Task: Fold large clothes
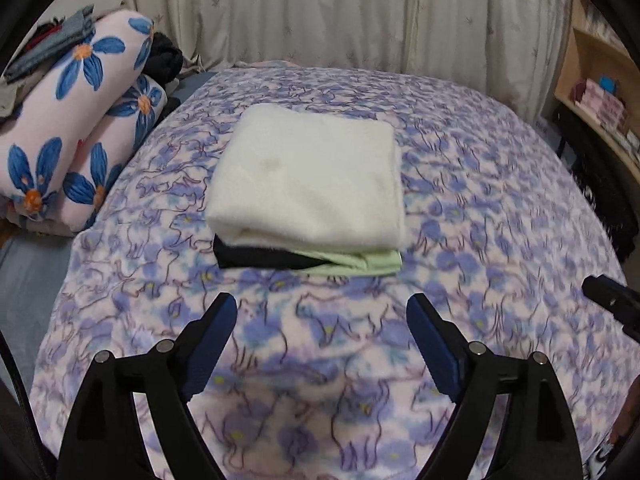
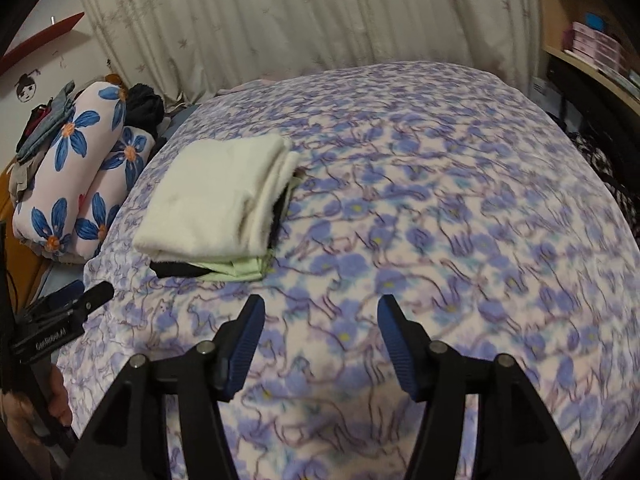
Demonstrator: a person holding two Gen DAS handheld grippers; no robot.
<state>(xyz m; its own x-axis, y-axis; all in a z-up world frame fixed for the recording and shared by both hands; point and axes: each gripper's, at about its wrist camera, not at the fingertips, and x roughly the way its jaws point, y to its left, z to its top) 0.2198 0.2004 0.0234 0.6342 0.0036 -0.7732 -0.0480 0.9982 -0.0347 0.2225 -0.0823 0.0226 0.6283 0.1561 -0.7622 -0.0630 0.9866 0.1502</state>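
Observation:
A stack of folded clothes lies on the bed: a white fleecy garment (image 1: 308, 176) on top, with a black piece (image 1: 256, 258) and a pale green piece (image 1: 364, 262) under it. It also shows in the right wrist view (image 2: 212, 200), to the left. My left gripper (image 1: 322, 312) is open and empty, just in front of the stack, above the purple floral blanket (image 1: 480, 220). My right gripper (image 2: 320, 312) is open and empty, to the right of the stack, above the blanket (image 2: 440, 208). The right gripper's tip (image 1: 608, 296) shows at the right edge of the left wrist view.
Rolled pink bedding with blue flowers (image 1: 72, 120) lies at the left with dark clothes (image 1: 164, 60) piled behind it. A curtain (image 1: 320, 12) hangs behind the bed. A wooden shelf with boxes (image 1: 600, 96) stands at the right.

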